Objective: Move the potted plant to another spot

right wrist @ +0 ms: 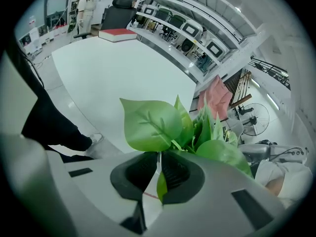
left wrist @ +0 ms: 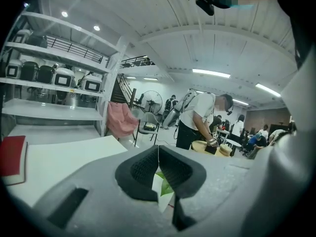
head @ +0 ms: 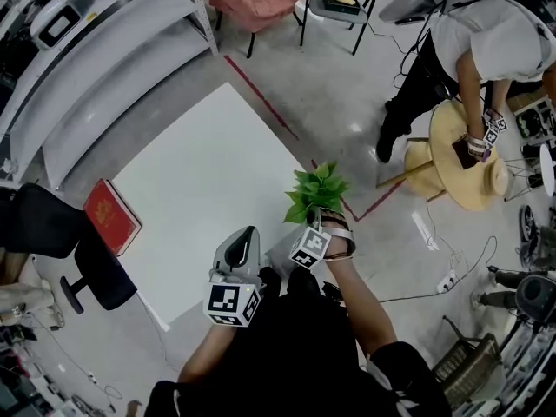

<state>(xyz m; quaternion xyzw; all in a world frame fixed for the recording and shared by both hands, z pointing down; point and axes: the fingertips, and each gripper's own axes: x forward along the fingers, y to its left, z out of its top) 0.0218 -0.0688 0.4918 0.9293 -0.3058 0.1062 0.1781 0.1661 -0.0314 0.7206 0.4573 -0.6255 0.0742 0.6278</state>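
Note:
The potted plant (head: 316, 191) shows as a bunch of bright green leaves at the right edge of the white table (head: 200, 172); its pot is hidden. My right gripper (head: 321, 218) sits right under the leaves. In the right gripper view the leaves (right wrist: 153, 125) spread just past the jaws. The right gripper (right wrist: 159, 163) is shut on the plant, with a leaf hanging through the slit. My left gripper (head: 249, 234) is to the left, at the table's near edge. Its pads (left wrist: 140, 169) meet with nothing between them.
A red book (head: 111, 215) lies at the table's left edge. Metal shelving (head: 87, 59) runs along the upper left and a black office chair (head: 52, 233) stands at the left. A person (head: 473, 42) bends over a round wooden table (head: 452, 159) at the right, near floor cables.

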